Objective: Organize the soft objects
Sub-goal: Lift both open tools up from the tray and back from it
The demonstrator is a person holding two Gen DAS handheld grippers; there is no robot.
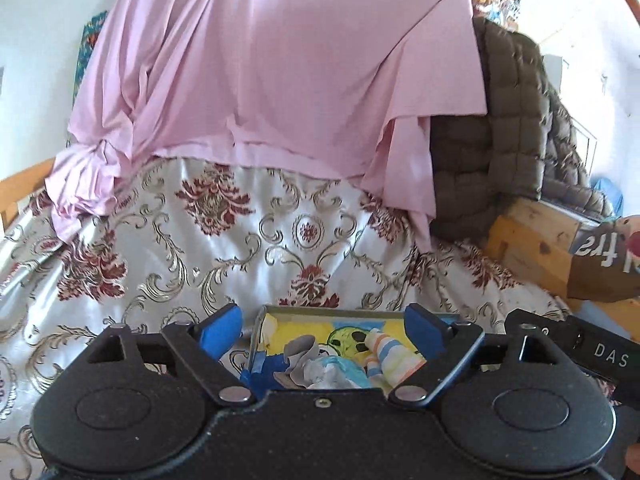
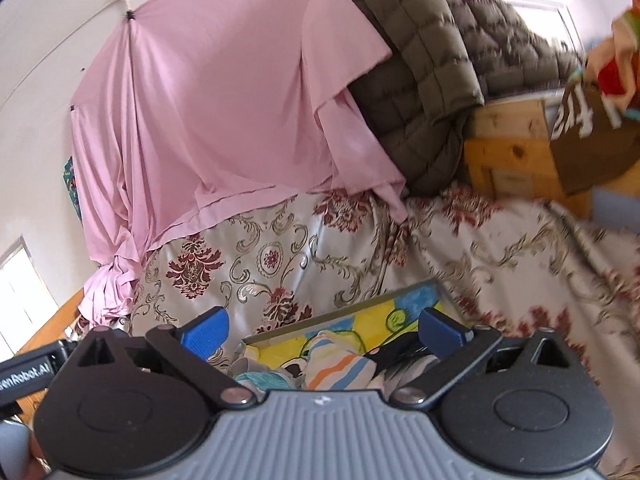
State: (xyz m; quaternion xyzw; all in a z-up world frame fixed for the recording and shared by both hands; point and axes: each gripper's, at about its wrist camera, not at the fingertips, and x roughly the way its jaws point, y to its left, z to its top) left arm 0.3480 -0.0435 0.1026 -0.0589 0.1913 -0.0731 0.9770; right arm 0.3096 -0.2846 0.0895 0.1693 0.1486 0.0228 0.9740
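Note:
A shallow tray point(image 1: 320, 312) with a yellow cartoon lining lies on the patterned bedspread. Small soft items are piled in it: a striped sock point(image 1: 386, 354), a grey cloth point(image 1: 302, 360) and a light blue piece point(image 1: 340, 368). My left gripper point(image 1: 326, 330) hovers over the tray, its blue pads point(image 1: 222, 330) spread wide with nothing between them. In the right wrist view the same tray point(image 2: 344, 314) holds the striped sock point(image 2: 340, 364). My right gripper point(image 2: 324, 330) is open above it, empty, blue fingertips point(image 2: 208, 330) far apart.
A pink sheet point(image 1: 280, 60) hangs behind the bed over the floral bedspread point(image 1: 248, 236). A brown quilted jacket point(image 1: 504, 128) lies at the right on a wooden frame point(image 1: 532, 240). A brown cardboard box point(image 2: 588, 132) with printed letters stands at the far right.

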